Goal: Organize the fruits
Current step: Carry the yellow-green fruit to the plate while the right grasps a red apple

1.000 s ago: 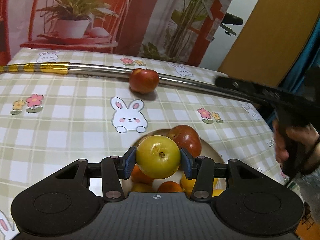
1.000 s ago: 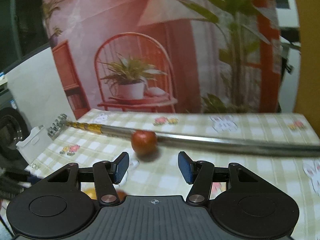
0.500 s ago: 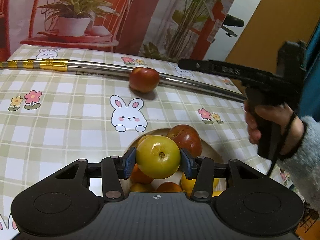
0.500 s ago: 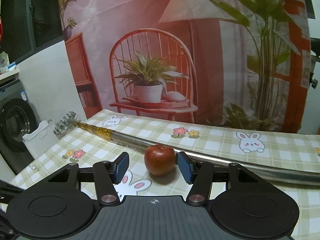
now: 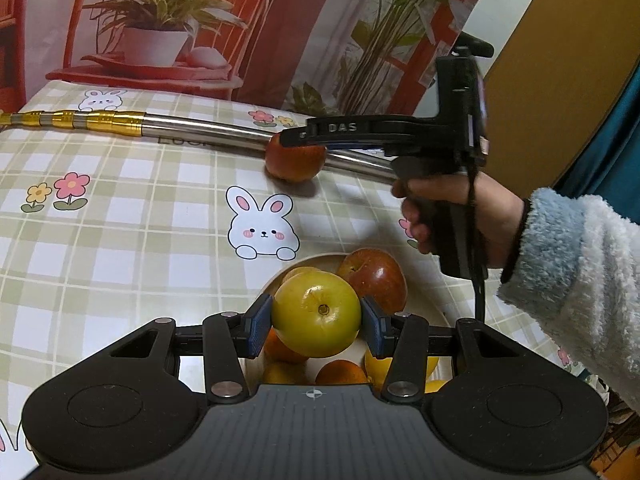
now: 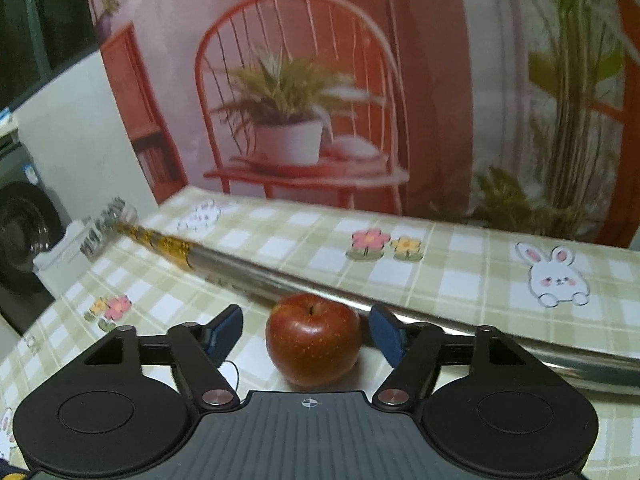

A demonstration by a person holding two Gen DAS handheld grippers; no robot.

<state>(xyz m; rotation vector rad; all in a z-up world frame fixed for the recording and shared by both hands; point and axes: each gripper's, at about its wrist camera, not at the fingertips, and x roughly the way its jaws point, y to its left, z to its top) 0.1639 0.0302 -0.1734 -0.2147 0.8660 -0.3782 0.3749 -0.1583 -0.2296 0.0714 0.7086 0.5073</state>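
A checked tablecloth printed with rabbits and flowers covers the table. A steel pole lies across its far side.

At the near left, the left gripper is clenched on a yellow apple, one blue pad on each side of its widest part, stem pit facing the camera. It hovers over a bowl that holds a red apple and several orange and yellow fruits.

Farther off and to the right, a second red apple stands upright on the cloth, touching or just beside the pole. The right gripper is released, its pads on either side of this apple with clear gaps.

The apple looks firm, round and smooth-skinned, moderately heavy, likely to roll or slip if pinched off-centre and to bruise under hard pressure. The best hold seems to be across its widest middle, squeezed gently. The pole behind may crowd the far side.
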